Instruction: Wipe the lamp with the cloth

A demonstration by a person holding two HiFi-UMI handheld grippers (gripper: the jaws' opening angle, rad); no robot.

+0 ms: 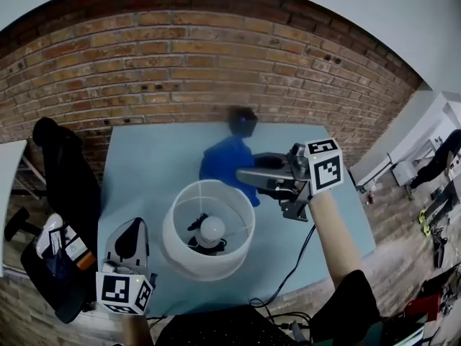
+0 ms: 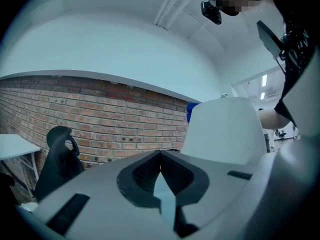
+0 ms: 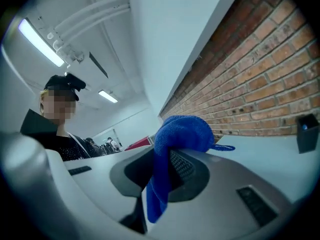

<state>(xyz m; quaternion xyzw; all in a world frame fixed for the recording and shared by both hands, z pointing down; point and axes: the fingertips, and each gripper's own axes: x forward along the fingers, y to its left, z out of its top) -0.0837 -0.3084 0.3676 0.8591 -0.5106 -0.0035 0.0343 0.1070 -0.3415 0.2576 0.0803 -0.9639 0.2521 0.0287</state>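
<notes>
The lamp's white shade (image 1: pixel 209 225) stands in the middle of the light blue table (image 1: pixel 144 164), and its bulb (image 1: pixel 212 229) shows inside from above. A blue cloth (image 1: pixel 223 161) hangs just behind the shade, with my right gripper (image 1: pixel 243 173) shut on it and pointing left. In the right gripper view the cloth (image 3: pixel 182 131) drapes over and between the jaws of the right gripper (image 3: pixel 162 156). My left gripper (image 1: pixel 132 223) is at the table's front left, beside the shade and apart from it. In its own view the left gripper (image 2: pixel 160 156) is shut on nothing, with the shade (image 2: pixel 225 129) to the right.
A small dark box (image 1: pixel 243 121) sits at the table's far edge by the brick wall (image 1: pixel 180 63). A black cable (image 1: pixel 292 265) runs off the front edge. A black chair (image 1: pixel 61 164) stands left of the table, and white furniture (image 1: pixel 425 132) stands to the right.
</notes>
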